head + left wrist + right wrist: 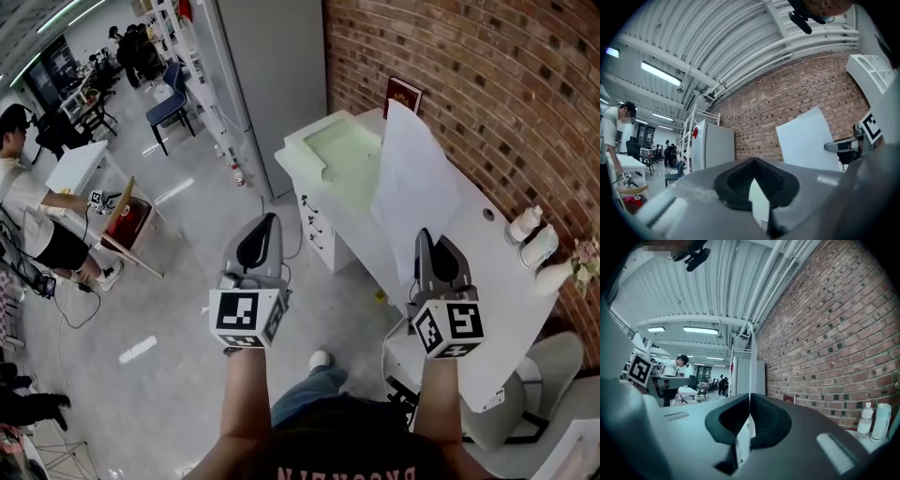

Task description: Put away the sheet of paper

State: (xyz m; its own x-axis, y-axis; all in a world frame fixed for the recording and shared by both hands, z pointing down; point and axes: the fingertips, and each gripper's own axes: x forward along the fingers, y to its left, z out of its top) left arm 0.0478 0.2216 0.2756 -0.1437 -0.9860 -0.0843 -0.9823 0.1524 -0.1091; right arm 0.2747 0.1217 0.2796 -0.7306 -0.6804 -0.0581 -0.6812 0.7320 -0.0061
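right gripper: clenched on sheet of paper, upright over bench, centre right | left gripper: closed, empty

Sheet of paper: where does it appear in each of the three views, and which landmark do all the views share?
Head view: sheet of paper, right of centre, over the desk, its lower edge in the right gripper.
Left gripper view: right of centre, its flat face showing.
Right gripper view: centre, edge-on, a thin upright line between the jaws.
Shared landmark: brick wall.
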